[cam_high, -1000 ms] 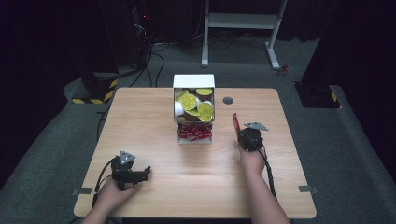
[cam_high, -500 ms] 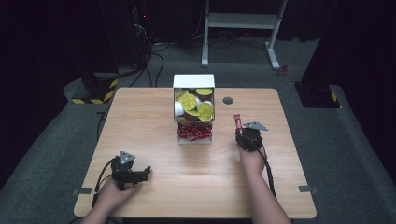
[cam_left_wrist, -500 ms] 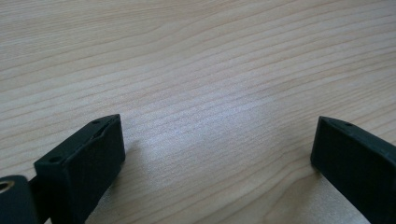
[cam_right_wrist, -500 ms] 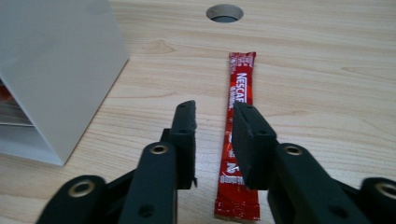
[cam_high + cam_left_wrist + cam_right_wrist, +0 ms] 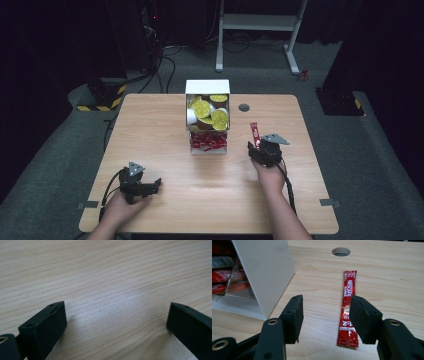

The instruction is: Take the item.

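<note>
Release of the red coffee stick (image 5: 347, 310) seems to be done, as I judge it: the stick lies flat on the wooden table (image 5: 150, 130), just to the right of the white dispenser box (image 5: 207, 87), and nothing presses on it. The right gripper (image 5: 325, 320) has just been opening its jaws. In the right gripper view the lower part of the stick lies between them near the right jaw, which covers its edge, but the pads do not squeeze it. What is left, I think, is to draw this gripper away or to fetch another stick from the tray (image 5: 208, 142) at the bottom of the box, where more red sticks lie.

The stick is long, thin and glossy, with white letters along it, and it points away from the person toward the round hole (image 5: 341, 251) in the table.

The left gripper (image 5: 116, 315) rests low over bare wood with its jaws wide apart and empty.
</note>
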